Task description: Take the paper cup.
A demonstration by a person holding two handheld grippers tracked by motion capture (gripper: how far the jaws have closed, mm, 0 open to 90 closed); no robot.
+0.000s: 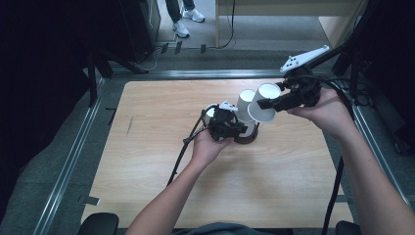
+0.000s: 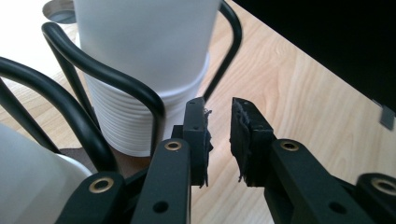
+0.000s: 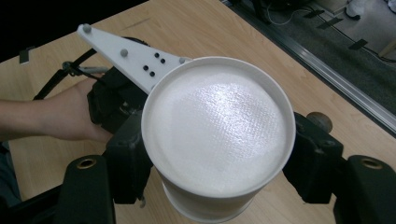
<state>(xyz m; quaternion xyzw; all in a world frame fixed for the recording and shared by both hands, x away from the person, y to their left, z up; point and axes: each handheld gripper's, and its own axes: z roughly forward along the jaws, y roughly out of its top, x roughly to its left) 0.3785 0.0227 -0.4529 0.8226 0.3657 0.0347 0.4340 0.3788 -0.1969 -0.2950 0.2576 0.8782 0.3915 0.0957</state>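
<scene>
Table: a light wooden table [image 1: 147,161] is seen from the high view, with everything gathered near its middle and far right.
Cup rack: a black wire rack [image 2: 93,70] on a dark round base is stood near the table's middle; its curved bars are wrapped around the cups.
Stack of cups: a white stack of cups [image 1: 244,105] is stood upright in the rack, its ribbed rims being shown close up in the left gripper view [image 2: 140,60].
Single cup: one white paper cup [image 1: 263,104] is held off the table, just right of the stack and tilted on its side; its closed bottom is turned toward the camera in the right gripper view [image 3: 218,135].
Right gripper: the right gripper [image 1: 266,104] is clamped on the single cup's sides, one jaw on each side.
Left gripper: the left gripper [image 2: 218,135] is held low beside the rack's base; its jaws are parted by a narrow gap with nothing between them.
</scene>
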